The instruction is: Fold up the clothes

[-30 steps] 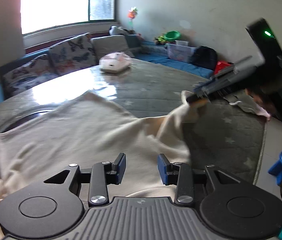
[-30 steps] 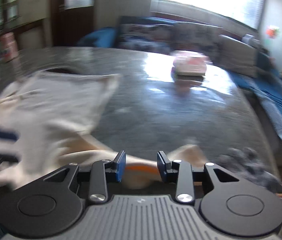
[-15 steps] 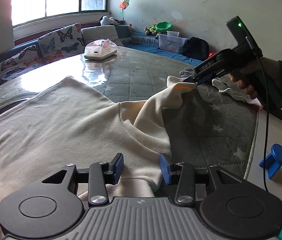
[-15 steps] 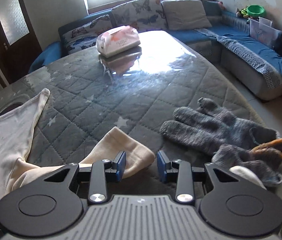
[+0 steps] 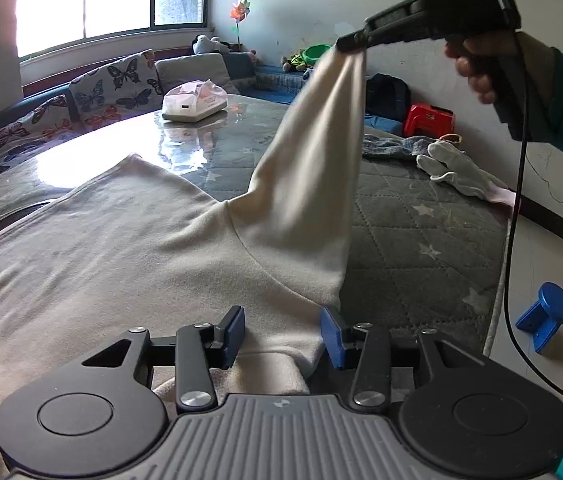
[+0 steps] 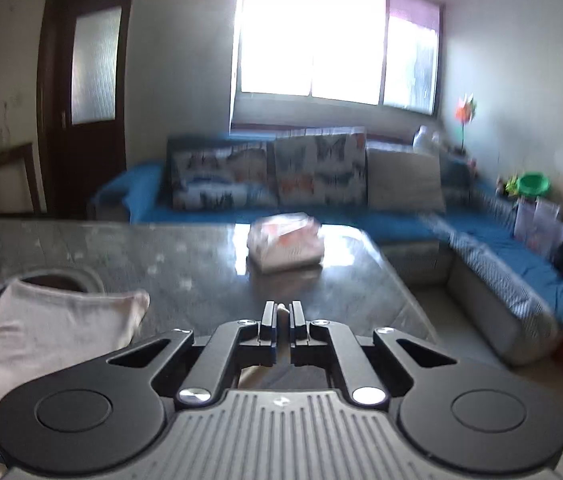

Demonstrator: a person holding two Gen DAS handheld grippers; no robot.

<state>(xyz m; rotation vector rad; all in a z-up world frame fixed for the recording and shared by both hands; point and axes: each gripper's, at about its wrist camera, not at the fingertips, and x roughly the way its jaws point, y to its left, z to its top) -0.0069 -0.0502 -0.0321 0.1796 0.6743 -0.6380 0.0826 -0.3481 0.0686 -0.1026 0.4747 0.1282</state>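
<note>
A cream long-sleeved top (image 5: 121,240) lies spread on the quilted grey table (image 5: 421,232). Its right sleeve (image 5: 313,160) rises steeply off the table, and my right gripper (image 5: 351,46) is shut on the cuff, high above the table. In the right wrist view a sliver of cream cloth shows between the closed pads of the right gripper (image 6: 282,316), with the top's body (image 6: 49,328) at lower left. My left gripper (image 5: 282,334) hovers over the near shoulder of the top. Its jaws are opening, with cloth lying between them but not pinched.
A white tissue pack (image 5: 194,102) sits at the table's far side. Grey gloves (image 5: 393,146) and a white glove (image 5: 453,168) lie near the right edge. A blue object (image 5: 547,316) is on the floor. A blue sofa (image 6: 521,280) runs behind the table.
The right gripper closed on the sleeve cuff and lifted it well above the table, so the sleeve now hangs taut. The left gripper stayed in place and its jaws widened slightly.
</note>
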